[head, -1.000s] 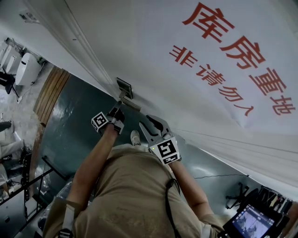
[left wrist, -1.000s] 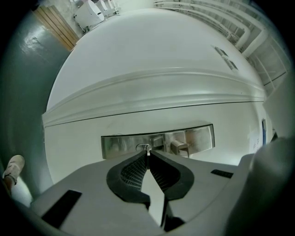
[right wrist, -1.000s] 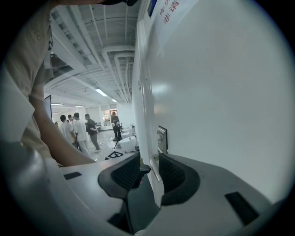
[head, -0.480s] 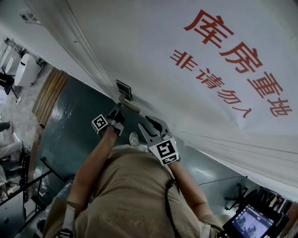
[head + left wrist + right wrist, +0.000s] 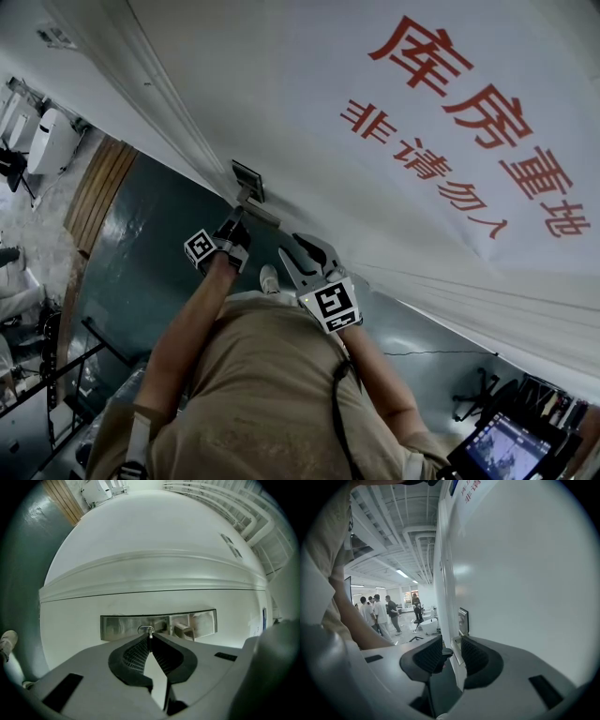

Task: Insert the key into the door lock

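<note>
The left gripper (image 5: 149, 644) has its ribbed black jaws pinched almost together on a thin silvery metal key (image 5: 150, 633). The key's tip meets the oval keyhole (image 5: 142, 630) in the brushed steel rectangular lock plate (image 5: 119, 626) on the smooth white door (image 5: 150, 550). The right gripper (image 5: 451, 656) has its jaws apart with nothing between them.

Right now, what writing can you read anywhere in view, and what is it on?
"库房重地": large red characters on the white door.
"非请勿入": smaller red line alongside them, on the same door.
Red print at the top of the right gripper view: too small and warped to read.
No other readable text.
</note>
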`<state>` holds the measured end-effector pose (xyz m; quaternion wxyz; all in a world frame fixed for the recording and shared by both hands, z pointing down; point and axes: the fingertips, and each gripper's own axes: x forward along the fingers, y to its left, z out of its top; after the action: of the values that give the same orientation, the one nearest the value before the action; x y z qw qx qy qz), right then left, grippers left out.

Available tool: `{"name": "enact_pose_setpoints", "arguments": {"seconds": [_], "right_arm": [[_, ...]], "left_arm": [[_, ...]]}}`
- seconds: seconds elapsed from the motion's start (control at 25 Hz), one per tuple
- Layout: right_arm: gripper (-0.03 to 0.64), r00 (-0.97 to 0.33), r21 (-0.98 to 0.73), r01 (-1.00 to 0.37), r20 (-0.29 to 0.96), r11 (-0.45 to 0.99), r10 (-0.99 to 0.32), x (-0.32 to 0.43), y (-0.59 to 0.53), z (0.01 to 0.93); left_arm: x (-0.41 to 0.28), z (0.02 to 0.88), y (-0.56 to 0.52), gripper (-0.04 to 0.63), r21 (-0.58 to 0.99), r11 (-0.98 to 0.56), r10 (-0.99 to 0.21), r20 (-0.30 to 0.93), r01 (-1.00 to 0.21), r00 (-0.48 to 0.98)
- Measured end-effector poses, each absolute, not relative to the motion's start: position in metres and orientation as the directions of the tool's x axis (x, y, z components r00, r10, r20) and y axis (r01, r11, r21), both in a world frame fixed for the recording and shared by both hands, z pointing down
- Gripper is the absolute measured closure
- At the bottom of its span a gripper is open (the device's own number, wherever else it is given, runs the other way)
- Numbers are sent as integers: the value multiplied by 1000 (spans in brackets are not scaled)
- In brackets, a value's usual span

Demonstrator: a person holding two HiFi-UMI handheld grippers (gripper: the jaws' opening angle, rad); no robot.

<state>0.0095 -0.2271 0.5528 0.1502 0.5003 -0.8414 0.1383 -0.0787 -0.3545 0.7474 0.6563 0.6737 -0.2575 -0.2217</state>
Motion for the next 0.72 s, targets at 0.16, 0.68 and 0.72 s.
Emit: {"name": "enact_pose_setpoints", "arguments": {"seconds": [0.16, 0.68, 0.72], "right_arm": [[482, -452, -88, -885, 396, 457, -799, 10, -227, 554], [482, -460, -91, -880, 402, 466, -792, 8, -233, 556], [482, -461, -90, -880, 403, 467, -791, 8, -233, 556]], "left_arm": [[-79, 749, -353, 562, 998, 1, -638, 44, -56, 769], [-78, 751, -353, 563, 999, 23, -649, 43, -36, 760], [-78, 751, -353, 561, 999, 28, -650, 46, -36, 759]]}}
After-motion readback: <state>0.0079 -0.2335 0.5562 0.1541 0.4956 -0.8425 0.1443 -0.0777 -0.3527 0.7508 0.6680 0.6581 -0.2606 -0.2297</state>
